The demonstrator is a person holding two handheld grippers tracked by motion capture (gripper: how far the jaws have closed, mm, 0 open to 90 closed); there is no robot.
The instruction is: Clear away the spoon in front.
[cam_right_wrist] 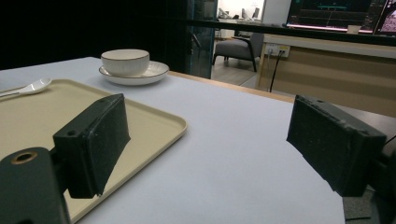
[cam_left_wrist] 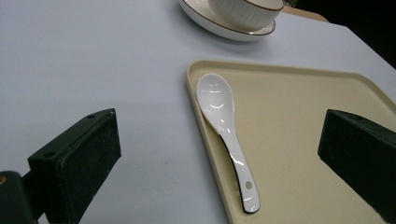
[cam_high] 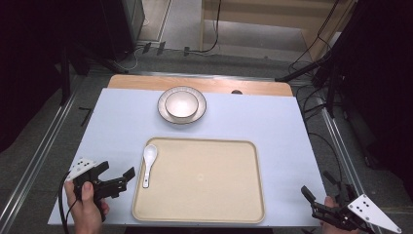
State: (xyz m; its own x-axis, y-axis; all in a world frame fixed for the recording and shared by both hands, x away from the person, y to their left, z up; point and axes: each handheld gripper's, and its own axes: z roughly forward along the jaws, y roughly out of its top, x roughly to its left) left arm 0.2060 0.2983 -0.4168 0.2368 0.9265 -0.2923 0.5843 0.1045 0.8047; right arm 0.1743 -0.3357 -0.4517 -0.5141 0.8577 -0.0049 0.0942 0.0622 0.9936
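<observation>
in the high view the beige tray (cam_high: 204, 180) holds a white spoon (cam_high: 148, 164) along its left rim, and a bowl (cam_high: 181, 104) sits in a plate (cam_high: 200, 108) beyond it. in the left gripper view the left gripper (cam_left_wrist: 219, 154) gapes, empty, with the spoon lying ahead. in the right gripper view the right gripper (cam_right_wrist: 208, 140) stands wide, holding nothing.

Black left tool (cam_high: 119, 179) with blocky matte jaws, black trailing cable, grey three-cornered dotted plate on right tool (cam_high: 311, 202)
</observation>
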